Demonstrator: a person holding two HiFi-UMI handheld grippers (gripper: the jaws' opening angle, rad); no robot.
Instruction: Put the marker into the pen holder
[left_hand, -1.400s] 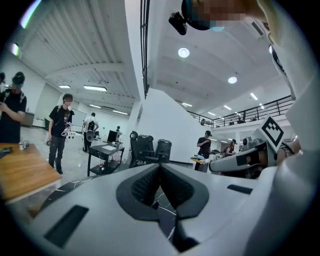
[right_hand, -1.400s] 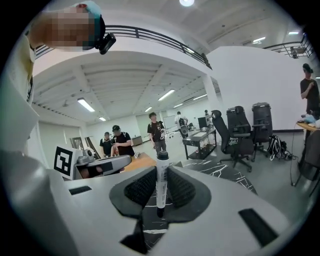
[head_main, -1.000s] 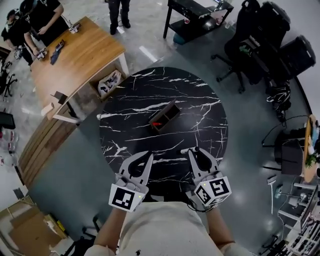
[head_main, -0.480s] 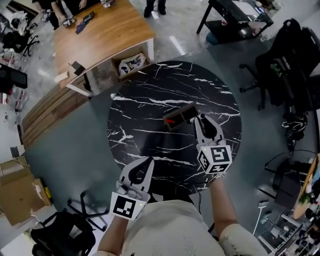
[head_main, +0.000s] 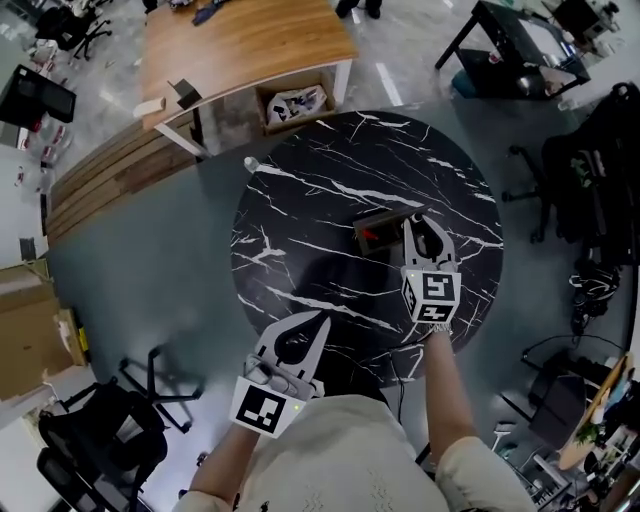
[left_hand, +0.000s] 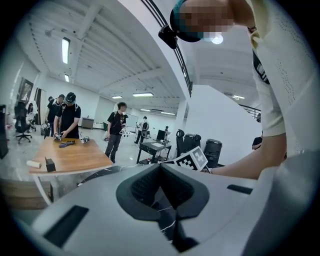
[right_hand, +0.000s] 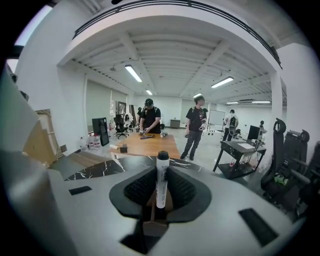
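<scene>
The pen holder, a small brown open box with something red inside, stands on the round black marble table. My right gripper reaches over the holder's right end and is shut on a white marker with a black cap, held upright between the jaws. In the right gripper view the brown holder shows just below the marker. The marker itself is hidden in the head view. My left gripper hangs at the table's near edge, close to my body, shut with nothing in it.
A wooden desk with a box under it stands beyond the table, and several people stand around it in the right gripper view. Office chairs crowd the right side. Another black chair and cardboard lie at the left.
My right gripper has travelled forward from near my body to the pen holder, carrying the marker. The left gripper stayed back at the table's near edge. The head view has shifted.
</scene>
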